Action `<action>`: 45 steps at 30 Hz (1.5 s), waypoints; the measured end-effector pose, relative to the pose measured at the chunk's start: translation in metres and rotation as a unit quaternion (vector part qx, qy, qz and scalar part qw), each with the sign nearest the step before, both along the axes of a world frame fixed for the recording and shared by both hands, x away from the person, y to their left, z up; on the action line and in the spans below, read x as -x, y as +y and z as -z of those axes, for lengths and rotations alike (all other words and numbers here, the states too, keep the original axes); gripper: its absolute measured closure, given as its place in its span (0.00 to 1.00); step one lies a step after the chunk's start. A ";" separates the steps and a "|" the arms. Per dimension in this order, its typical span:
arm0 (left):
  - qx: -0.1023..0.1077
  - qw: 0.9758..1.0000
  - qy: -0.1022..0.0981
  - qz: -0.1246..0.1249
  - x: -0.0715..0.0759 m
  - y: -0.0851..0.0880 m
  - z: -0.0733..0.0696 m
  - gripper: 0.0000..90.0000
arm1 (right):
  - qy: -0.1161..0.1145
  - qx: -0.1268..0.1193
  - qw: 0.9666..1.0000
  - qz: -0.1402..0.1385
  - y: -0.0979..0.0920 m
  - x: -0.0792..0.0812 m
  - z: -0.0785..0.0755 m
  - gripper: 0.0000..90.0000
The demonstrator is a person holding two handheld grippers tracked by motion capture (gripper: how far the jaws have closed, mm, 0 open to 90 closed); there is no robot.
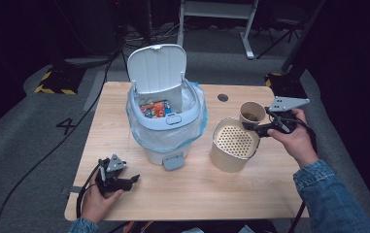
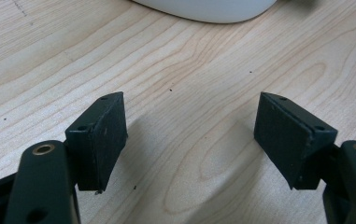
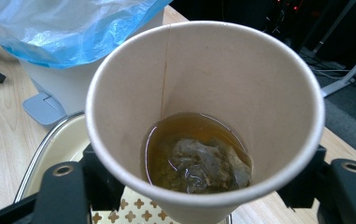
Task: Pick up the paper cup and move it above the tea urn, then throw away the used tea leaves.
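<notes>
- We pinch the paper cup (image 3: 203, 116) in our right claw (image 1: 262, 127) above the strainer pot (image 1: 234, 144), ready to drain the tea.
- Our left claw (image 2: 189, 135), spread, rests lower left on the tabletop (image 2: 203, 70).

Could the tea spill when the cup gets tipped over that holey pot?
Maybe. The brown paper cup, pinched by the right gripper, holds brown tea with a soggy tea bag. Tipped quickly, tea might splash past the beige perforated strainer pot onto the wooden table. Squeezing harder could crumple the thin cup.
</notes>
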State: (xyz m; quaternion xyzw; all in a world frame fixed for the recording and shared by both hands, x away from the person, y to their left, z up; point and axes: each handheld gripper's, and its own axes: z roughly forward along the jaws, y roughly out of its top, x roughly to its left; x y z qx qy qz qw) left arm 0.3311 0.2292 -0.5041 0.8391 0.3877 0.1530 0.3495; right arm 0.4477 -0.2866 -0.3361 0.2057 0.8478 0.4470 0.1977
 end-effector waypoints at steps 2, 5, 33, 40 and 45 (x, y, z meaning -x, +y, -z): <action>0.004 1.000 0.002 -0.003 0.000 0.000 0.000 0.29 | -0.009 0.010 1.000 0.000 -0.001 0.001 -0.001 0.35; 0.003 1.000 0.002 -0.004 0.001 0.000 0.000 0.29 | -0.026 0.029 0.999 0.001 -0.002 0.003 -0.002 0.35; 0.002 1.000 0.001 -0.003 0.001 0.000 0.000 0.29 | -0.252 0.297 0.919 -0.056 0.018 0.026 0.002 0.38; 0.001 1.000 0.001 -0.003 0.001 0.001 0.000 0.29 | -0.282 0.348 0.893 -0.056 0.023 0.029 0.005 0.38; 0.000 1.000 0.001 -0.005 0.001 0.001 0.000 0.29 | -0.306 0.394 0.864 -0.059 0.026 0.032 0.009 0.38</action>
